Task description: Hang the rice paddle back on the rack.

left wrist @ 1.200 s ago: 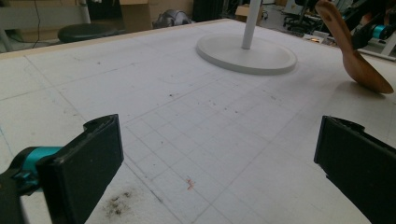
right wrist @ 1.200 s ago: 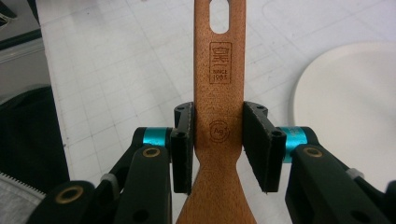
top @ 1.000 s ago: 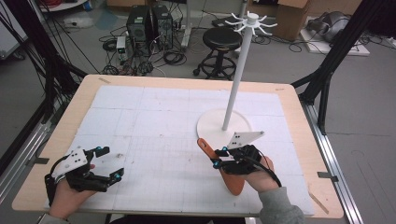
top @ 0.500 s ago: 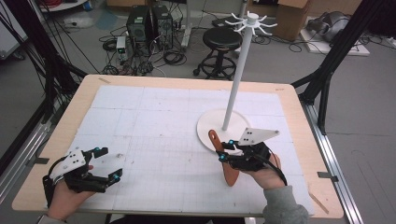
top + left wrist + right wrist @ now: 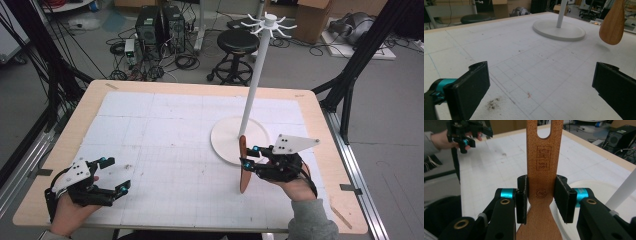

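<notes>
**Wooden spatula held upright beside the hanging stand**

Your right hand-held gripper (image 5: 248, 161) has its jaws clamped on the handle of a wooden spatula (image 5: 242, 165), just above where the handle widens toward the blade. In the right gripper view the spatula (image 5: 544, 177) stands nearly vertical between the two black pads, with the hanging slot at the top of the handle and a burned-in stamp below it. From above, the spatula is lifted clear of the tabletop (image 5: 165, 130), just beside the round white base of the stand (image 5: 227, 137).

The stand's thin white pole (image 5: 253, 85) rises to a ring of short hooks (image 5: 269, 22) well above the spatula.

Your left hand-held gripper (image 5: 107, 175) rests low at the near left corner, jaws wide apart and holding nothing, well away from the stand.

The step in hand looks like hanging the spatula by its slot on one of the hooks. To do it well, keep the grip firm where it is so the slot stays free above the jaws. Raise the spatula straight up alongside the pole without brushing it, as the stand may tip. Turn the flat face toward a hook, thread the slot over the tip, then lower before letting go.
</notes>
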{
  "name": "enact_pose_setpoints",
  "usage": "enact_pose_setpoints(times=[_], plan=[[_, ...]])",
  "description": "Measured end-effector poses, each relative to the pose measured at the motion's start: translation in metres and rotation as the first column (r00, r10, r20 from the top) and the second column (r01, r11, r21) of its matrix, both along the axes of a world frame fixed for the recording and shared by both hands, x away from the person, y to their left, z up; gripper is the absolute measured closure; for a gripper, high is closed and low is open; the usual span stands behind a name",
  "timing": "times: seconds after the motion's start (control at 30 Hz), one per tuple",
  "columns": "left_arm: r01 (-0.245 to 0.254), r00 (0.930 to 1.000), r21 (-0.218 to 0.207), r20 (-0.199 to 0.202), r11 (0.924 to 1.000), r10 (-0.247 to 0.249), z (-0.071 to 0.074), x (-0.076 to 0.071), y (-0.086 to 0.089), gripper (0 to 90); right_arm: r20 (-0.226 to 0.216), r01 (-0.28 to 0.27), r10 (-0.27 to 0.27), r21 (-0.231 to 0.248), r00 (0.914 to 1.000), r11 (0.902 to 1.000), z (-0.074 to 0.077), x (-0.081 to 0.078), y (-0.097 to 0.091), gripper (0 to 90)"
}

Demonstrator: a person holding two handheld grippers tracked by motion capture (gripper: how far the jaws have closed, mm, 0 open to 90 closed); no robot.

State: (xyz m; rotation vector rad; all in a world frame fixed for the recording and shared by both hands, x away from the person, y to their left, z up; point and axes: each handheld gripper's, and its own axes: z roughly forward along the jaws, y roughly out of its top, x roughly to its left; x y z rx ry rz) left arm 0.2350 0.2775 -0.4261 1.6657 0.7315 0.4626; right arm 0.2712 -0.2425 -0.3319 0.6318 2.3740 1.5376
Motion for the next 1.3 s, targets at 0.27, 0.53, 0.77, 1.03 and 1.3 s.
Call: enact_pose_setpoints(times=[0.27,0.53,0.77,1.03,1.3], plan=[[-0.010,0.9999,-0.013,0.000,0.9999,0.010,0.000,0.000,0.003,1.7,-0.013,0.000,0.001,0.078,0.9999,0.9970,0.004,0.001,-0.020,64.4],[-0.002,1.0000,-0.023,-0.003,0.9997,0.001,0.000,0.000,0.001,1.7,0.016,0.016,-0.019,0.154,0.9997,0.9880,0.013,0.001,-0.049,64.4],[-0.005,1.0000,-0.032,-0.003,0.9995,0.005,0.001,-0.002,0.004,1.7,0.030,0.016,-0.021,0.176,0.9993,0.9844,0.022,0.001,-0.058,64.4],[-0.012,0.9999,-0.043,-0.005,0.9990,0.012,0.000,-0.002,0.004,1.7,0.050,0.022,-0.030,0.145,0.9983,0.9892,0.029,0.008,-0.059,64.4],[-0.008,0.9999,-0.037,-0.009,0.9993,0.008,0.000,-0.002,0.004,1.7,0.079,0.021,-0.031,0.128,0.9964,0.9915,0.039,0.019,-0.066,64.4]])
